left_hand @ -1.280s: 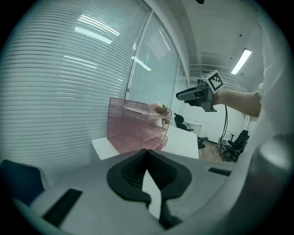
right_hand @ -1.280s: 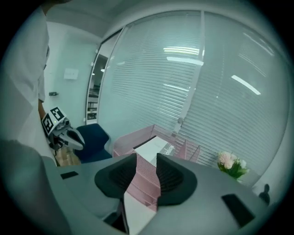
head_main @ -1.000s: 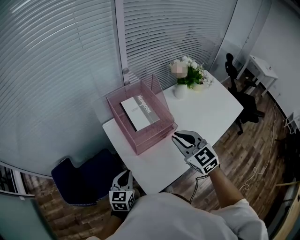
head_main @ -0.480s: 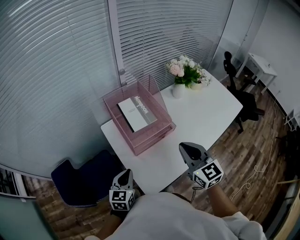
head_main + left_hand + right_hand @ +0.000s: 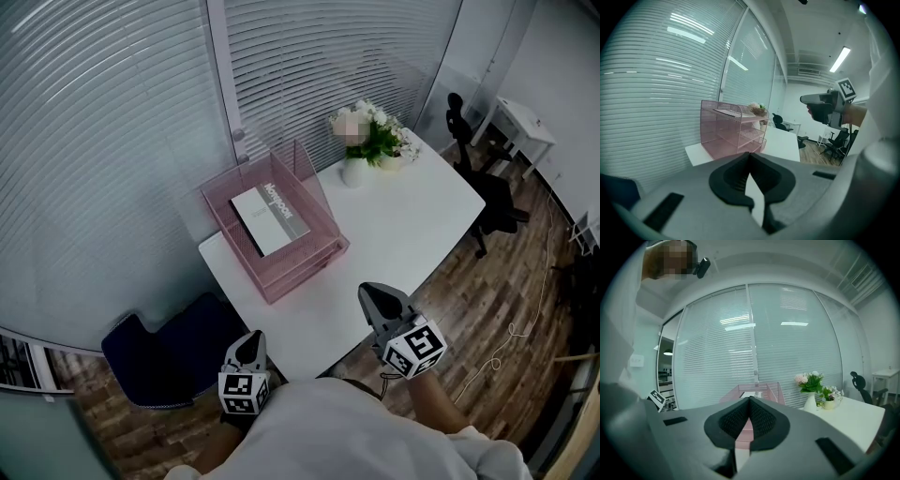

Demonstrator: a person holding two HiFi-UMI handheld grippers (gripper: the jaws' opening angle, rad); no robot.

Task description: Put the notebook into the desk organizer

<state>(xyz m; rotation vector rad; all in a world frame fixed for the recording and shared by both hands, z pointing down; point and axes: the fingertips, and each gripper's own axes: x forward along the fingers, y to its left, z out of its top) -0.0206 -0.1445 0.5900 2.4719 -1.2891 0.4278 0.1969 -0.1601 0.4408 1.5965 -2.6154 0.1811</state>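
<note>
Notebook [image 5: 271, 218] is lying flat in the top tray of the pink desk organizer [image 5: 300, 272], so as far as I can judge the job looks done and there's nothing left for me to pick up. Working outward from me: my left gripper [image 5: 252, 339] hangs low by the near edge of the table [image 5: 403, 220], jaws clamped together on nothing. In its own view the organizer sits ahead and a bit to the left. My right gripper [image 5: 369, 292] is a little further out and off to the right, over the near part of the table. Its jaws are pressed together too, with nothing between them, and its view has the organizer dead centre just past the tips. So the notebook lies forward and left of the right gripper, and forward and slightly right of the left one. Honestly I can't call either one clearly nearer. They look about even from the head view, though the right one is aimed straight at it. The notebook's long axis runs diagonally, far-left to near-right from where I stand, lined up with the tray's sides, with the grey title strip along its right side. If it needed nudging deeper, I'd guess the push goes along that axis. Past the organizer the flowers [image 5: 370, 136] stand toward the far end of the table, well apart from both grippers.
</note>
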